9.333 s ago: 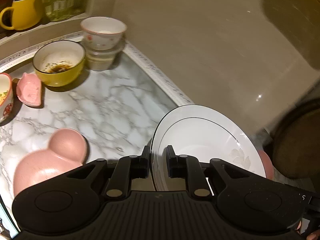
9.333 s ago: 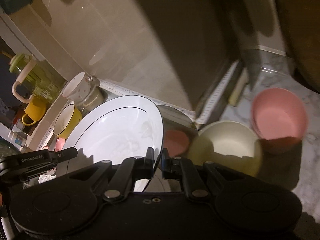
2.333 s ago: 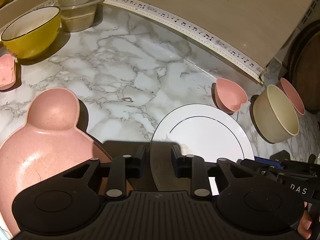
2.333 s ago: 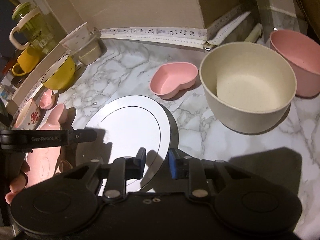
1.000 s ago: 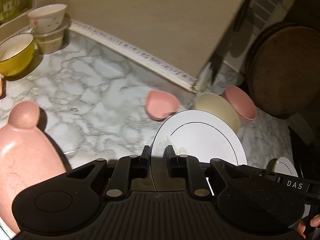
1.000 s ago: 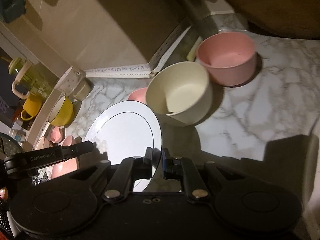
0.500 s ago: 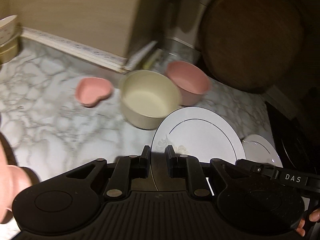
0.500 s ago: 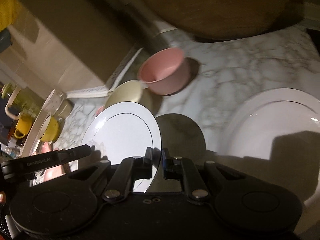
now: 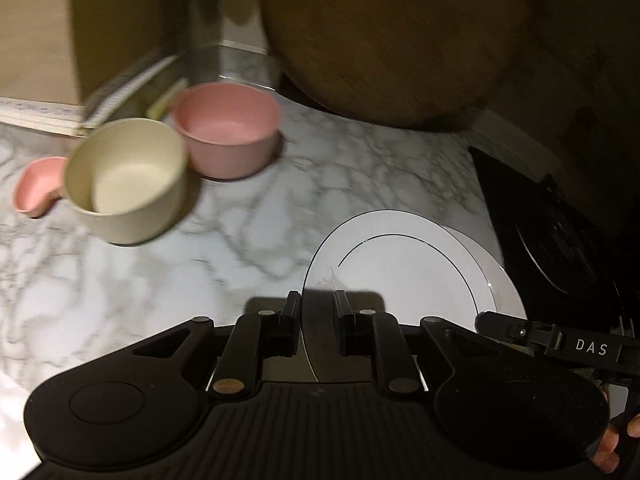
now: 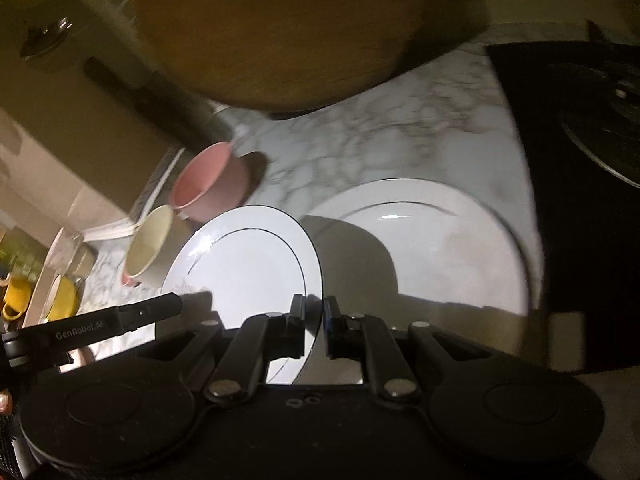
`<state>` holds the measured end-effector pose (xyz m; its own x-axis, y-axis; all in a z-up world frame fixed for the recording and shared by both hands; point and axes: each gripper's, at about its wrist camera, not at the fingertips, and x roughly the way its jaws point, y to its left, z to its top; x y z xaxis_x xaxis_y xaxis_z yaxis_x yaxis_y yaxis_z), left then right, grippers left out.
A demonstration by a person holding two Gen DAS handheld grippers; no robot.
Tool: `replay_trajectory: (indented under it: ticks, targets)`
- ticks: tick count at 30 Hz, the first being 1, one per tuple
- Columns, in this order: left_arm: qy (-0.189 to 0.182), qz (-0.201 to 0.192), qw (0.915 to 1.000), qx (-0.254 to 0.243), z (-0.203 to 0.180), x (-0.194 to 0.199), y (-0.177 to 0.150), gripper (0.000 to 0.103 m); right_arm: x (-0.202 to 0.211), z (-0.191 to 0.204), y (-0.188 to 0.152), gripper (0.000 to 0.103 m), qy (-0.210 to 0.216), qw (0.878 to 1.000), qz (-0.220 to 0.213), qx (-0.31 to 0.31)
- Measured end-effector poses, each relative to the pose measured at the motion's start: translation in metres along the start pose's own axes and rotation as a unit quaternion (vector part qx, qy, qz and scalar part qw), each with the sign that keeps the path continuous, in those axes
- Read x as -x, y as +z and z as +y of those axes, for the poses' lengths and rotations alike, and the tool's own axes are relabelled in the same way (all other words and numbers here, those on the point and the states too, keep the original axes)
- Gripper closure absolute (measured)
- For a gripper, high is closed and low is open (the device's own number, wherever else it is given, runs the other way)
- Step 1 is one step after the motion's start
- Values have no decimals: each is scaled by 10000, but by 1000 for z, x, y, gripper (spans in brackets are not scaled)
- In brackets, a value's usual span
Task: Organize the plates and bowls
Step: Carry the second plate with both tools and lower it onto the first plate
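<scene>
So both grippers have the same white plate (image 9: 404, 276) pinched by its rim, one on each side. It's glossy glazed china, round, with a thin dark line near the edge, another ring further in, and a faint leafy print by the left gripper (image 9: 316, 312). The left gripper's fingers (image 9: 290, 316) are nearly shut with the rim edge-on between them, and the right gripper (image 10: 316, 316) has its fingers (image 10: 298, 312) clamped just as tight on the opposite rim.

The plate is held tilted above the marble-patterned surface (image 9: 248, 208), which is white with grey veining and pretty shiny. Right below and behind it sits a second white plate (image 10: 460, 240), bigger and with the same dark line trim, lying flat. The held plate overlaps it and throws a shadow across it.

Left of the held plate there's a matte cream bowl (image 9: 124, 180) with straight walls, and touching or nearly touching it a matte pink bowl (image 9: 228, 128) of the same shape. A little pink heart-shaped dish (image 9: 34, 188) peeks out past the cream bowl.

Behind the plates a big round wooden board (image 9: 392, 36) leans up, brown and grainy. On the far side of the flat plate is a black glossy cooktop (image 10: 580, 160), close to that plate's edge. Everything's a bit motion-blurred.
</scene>
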<state>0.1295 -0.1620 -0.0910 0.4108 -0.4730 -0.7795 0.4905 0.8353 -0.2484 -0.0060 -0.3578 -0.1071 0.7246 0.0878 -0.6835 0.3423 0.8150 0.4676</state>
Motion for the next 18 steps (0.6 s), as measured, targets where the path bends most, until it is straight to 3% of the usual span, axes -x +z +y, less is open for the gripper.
replay_trajectory:
  ticks: [7, 18]
  targets:
    - [-114, 139, 9996, -197, -37, -23, -5, 87, 10, -41, 3, 95, -198, 9994, -76, -260]
    - [-41, 297, 9985, -451, -60, -54, -11, 88, 6, -70, 5, 95, -389, 9988, 14, -311]
